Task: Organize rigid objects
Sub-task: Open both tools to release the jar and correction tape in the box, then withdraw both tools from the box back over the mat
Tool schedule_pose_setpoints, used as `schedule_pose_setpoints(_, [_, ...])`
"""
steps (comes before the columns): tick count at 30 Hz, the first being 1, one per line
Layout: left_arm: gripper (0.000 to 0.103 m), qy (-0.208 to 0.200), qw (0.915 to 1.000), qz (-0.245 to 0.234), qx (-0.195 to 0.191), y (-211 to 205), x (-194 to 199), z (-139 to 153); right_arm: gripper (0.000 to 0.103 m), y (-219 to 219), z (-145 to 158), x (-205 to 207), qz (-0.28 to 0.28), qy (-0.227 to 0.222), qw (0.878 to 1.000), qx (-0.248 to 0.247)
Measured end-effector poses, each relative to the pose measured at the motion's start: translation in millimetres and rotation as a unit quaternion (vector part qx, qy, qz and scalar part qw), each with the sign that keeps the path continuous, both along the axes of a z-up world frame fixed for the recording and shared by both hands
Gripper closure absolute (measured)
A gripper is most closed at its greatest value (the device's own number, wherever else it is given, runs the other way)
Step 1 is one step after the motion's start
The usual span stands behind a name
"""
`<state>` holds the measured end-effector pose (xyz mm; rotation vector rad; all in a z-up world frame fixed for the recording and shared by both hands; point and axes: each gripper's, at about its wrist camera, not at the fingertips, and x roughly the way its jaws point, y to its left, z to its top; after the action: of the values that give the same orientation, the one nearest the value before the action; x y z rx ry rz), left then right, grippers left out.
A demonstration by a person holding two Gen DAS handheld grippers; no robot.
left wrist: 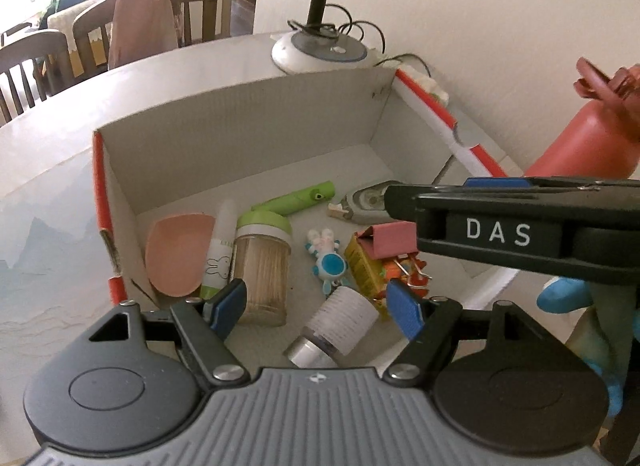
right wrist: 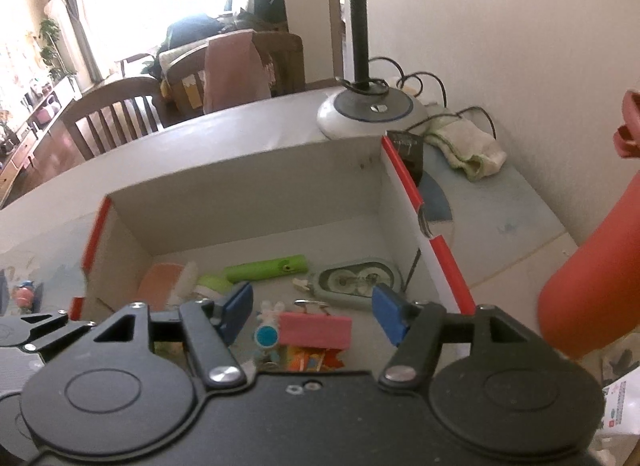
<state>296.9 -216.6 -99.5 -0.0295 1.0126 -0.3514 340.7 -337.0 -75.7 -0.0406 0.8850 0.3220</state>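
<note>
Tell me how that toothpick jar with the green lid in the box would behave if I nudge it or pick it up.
The toothpick jar looks like clear hard plastic, so probably stiff and light. Its smooth round wall may slip between the pads. Lying down it could roll; the pictures do not show whether it stands or lies.

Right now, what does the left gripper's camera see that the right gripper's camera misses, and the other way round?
Only the left camera shows the toothpick jar, the white ribbed cylinder and the right gripper seen from the side. Only the right camera shows the folded cloth behind the lamp base. Both show the open box, the green tube, the pink binder clip and the red bottle outside the box.
</note>
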Motion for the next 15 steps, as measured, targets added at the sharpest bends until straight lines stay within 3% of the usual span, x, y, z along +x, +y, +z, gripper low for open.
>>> schedule_pose_setpoints(15, [0.027,-0.041,0.9989,0.013,-0.019,36.6,-38.4,50.5,0.028,4.8,44.7,-48.8,0.025,-0.041,0.998,0.032])
